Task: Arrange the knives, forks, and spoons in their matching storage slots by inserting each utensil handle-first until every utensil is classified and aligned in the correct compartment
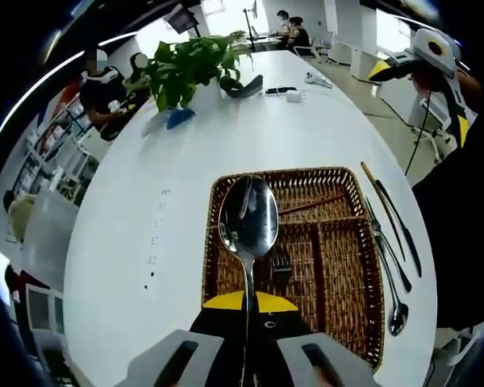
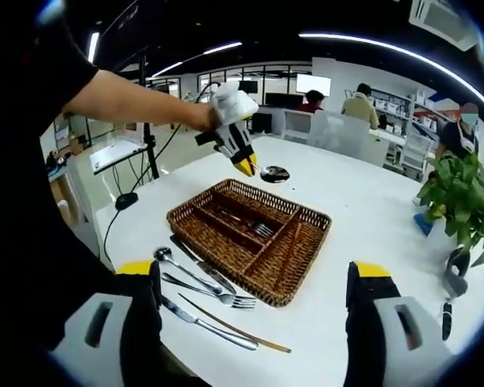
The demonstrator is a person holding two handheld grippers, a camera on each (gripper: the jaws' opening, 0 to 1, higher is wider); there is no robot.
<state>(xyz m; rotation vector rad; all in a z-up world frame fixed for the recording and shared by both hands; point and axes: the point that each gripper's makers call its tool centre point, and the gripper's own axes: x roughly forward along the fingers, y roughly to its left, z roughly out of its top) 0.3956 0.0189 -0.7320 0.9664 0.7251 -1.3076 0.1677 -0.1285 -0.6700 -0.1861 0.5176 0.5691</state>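
Spoon being carried over the wicker tray for sorting

The left gripper is clamping its jaws on the spoon, bowl pointing away toward 12 o'clock, likely so the handle enters first, above the wicker tray. The right gripper is hovering with jaws wide apart and empty. Loose cutlery is waiting on the bench at the tray's 7 o'clock.
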